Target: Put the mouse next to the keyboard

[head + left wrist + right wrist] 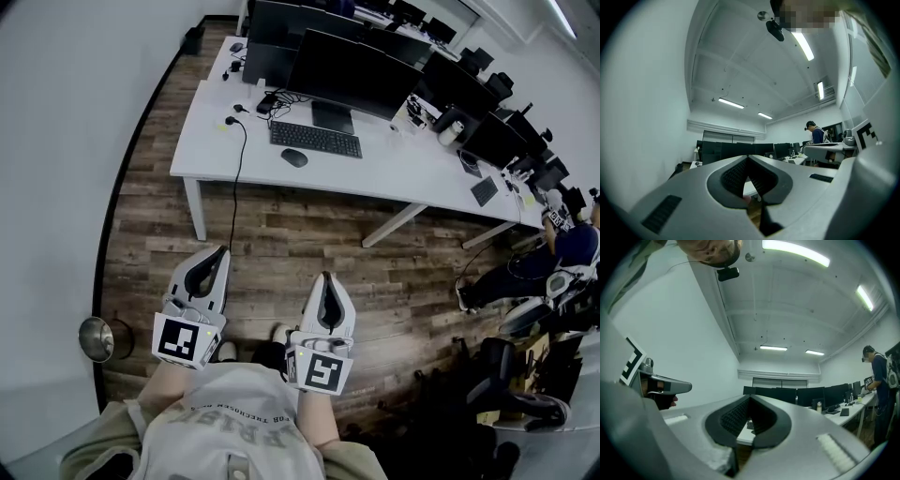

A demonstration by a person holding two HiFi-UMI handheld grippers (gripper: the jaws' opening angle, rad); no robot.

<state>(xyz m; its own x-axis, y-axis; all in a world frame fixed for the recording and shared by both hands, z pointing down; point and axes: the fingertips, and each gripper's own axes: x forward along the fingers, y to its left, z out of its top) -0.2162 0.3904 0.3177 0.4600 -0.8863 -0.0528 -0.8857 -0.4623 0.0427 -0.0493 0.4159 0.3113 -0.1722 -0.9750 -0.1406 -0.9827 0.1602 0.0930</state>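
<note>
While I stand back from the bench (208, 150), left gripper (220, 255) and right gripper (325, 279): jaws closed, nothing held. Mouse (293, 157): on the bench just before the keyboard (315, 139), well ahead of both, long axis crosswise; right gripper seems better aligned.

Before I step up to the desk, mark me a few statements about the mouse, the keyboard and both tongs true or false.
1. The dark oval mouse lies on the white desk, close to the black keyboard. True.
2. The left tongs grip the mouse. False: they are shut on nothing, over the wooden floor, well short of the desk.
3. The right tongs stand open. False: they are shut and empty.
4. A black cable hangs off the desk's near edge. True.
5. The round metal bin sits on the desk. False: it stands on the floor by the wall.
</note>
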